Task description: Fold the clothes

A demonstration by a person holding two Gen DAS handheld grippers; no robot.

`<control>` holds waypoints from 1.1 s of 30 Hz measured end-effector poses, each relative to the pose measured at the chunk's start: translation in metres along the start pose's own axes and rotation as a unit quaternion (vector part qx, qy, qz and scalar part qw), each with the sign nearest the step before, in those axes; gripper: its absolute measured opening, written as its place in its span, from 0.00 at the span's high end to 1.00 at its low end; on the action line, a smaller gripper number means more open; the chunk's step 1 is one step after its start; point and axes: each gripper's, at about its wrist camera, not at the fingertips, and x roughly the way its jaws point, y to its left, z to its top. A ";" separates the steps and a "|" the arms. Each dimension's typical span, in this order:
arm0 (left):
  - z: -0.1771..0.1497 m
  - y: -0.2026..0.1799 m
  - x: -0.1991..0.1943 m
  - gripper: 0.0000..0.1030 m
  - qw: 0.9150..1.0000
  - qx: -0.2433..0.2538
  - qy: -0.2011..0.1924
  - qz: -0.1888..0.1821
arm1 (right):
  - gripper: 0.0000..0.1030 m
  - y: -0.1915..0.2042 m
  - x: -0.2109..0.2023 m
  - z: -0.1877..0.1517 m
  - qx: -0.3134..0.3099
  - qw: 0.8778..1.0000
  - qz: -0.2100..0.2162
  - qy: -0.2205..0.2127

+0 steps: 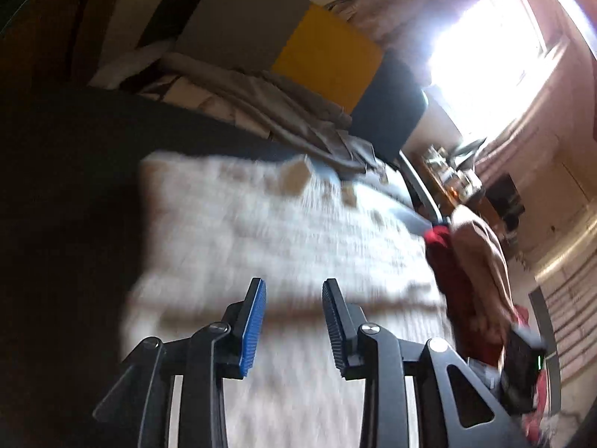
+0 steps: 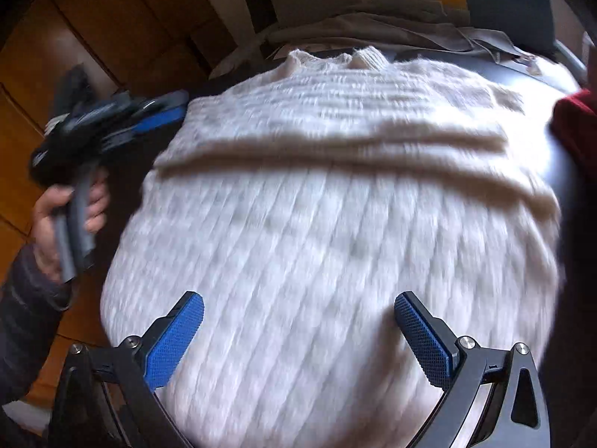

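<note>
A white ribbed knit sweater (image 2: 317,205) lies spread flat on a dark table, collar at the far side, with a fold crease across its middle. It also shows in the left wrist view (image 1: 261,231), blurred. My right gripper (image 2: 298,321) is open wide and empty just above the sweater's near part. My left gripper (image 1: 294,306) is open and empty above the sweater's left side. The left gripper also appears in the right wrist view (image 2: 168,110), held by a hand beside the sweater's left edge. Both views are motion-blurred.
A grey garment (image 1: 283,112) lies crumpled at the back of the dark table (image 1: 74,142). A red cloth (image 1: 447,272) sits at the right edge, also in the right wrist view (image 2: 574,127). Grey and yellow cushions (image 1: 328,56) stand behind. Wooden floor (image 2: 93,30) lies left.
</note>
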 end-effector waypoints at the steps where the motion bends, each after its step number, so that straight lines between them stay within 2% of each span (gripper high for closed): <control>1: -0.016 0.006 -0.015 0.68 1.000 -0.001 0.002 0.004 | 0.00 0.001 -0.004 -0.009 0.003 1.000 0.001 -0.002; 5: -0.091 0.032 -0.058 0.67 0.999 -0.040 0.024 0.024 | 0.00 -0.015 -0.031 -0.041 0.026 0.999 0.016 -0.020; 7: -0.122 0.044 -0.077 0.67 0.997 -0.065 0.022 0.030 | 0.00 -0.026 -0.046 -0.057 0.042 0.998 0.025 -0.031; 11: -0.162 0.057 -0.095 0.63 0.994 -0.107 0.024 0.022 | 0.00 -0.059 -0.077 -0.097 0.108 0.992 0.042 -0.059; 13: -0.172 0.056 -0.096 0.62 0.993 -0.113 0.020 0.016 | 0.00 -0.073 -0.086 -0.113 0.135 0.987 0.059 -0.069; 16: -0.177 0.049 -0.094 0.57 0.993 -0.113 0.022 0.004 | 0.00 -0.085 -0.096 -0.131 0.164 0.979 0.084 -0.083; 18: -0.182 0.043 -0.093 0.49 0.994 -0.108 0.018 0.002 | 0.00 -0.092 -0.102 -0.141 0.180 0.974 0.101 -0.091; 21: -0.183 0.033 -0.090 0.46 0.996 -0.091 0.009 0.011 | 0.00 -0.087 -0.097 -0.144 0.175 0.970 0.143 -0.091; 24: -0.190 0.029 -0.089 0.44 0.996 -0.088 0.017 0.012 | 0.00 -0.076 -0.083 -0.143 0.163 0.965 0.187 -0.086; 27: -0.199 0.026 -0.088 0.43 0.996 -0.083 0.036 0.017 | 0.00 -0.071 -0.077 -0.141 0.156 0.964 0.193 -0.097; 31: -0.205 0.019 -0.071 0.43 0.992 -0.088 0.083 0.028 | 0.00 -0.068 -0.075 -0.144 0.147 0.963 0.192 -0.115; 33: -0.208 0.018 -0.062 0.48 0.990 -0.091 0.106 0.030 | 0.00 -0.063 -0.075 -0.147 0.129 0.967 0.179 -0.128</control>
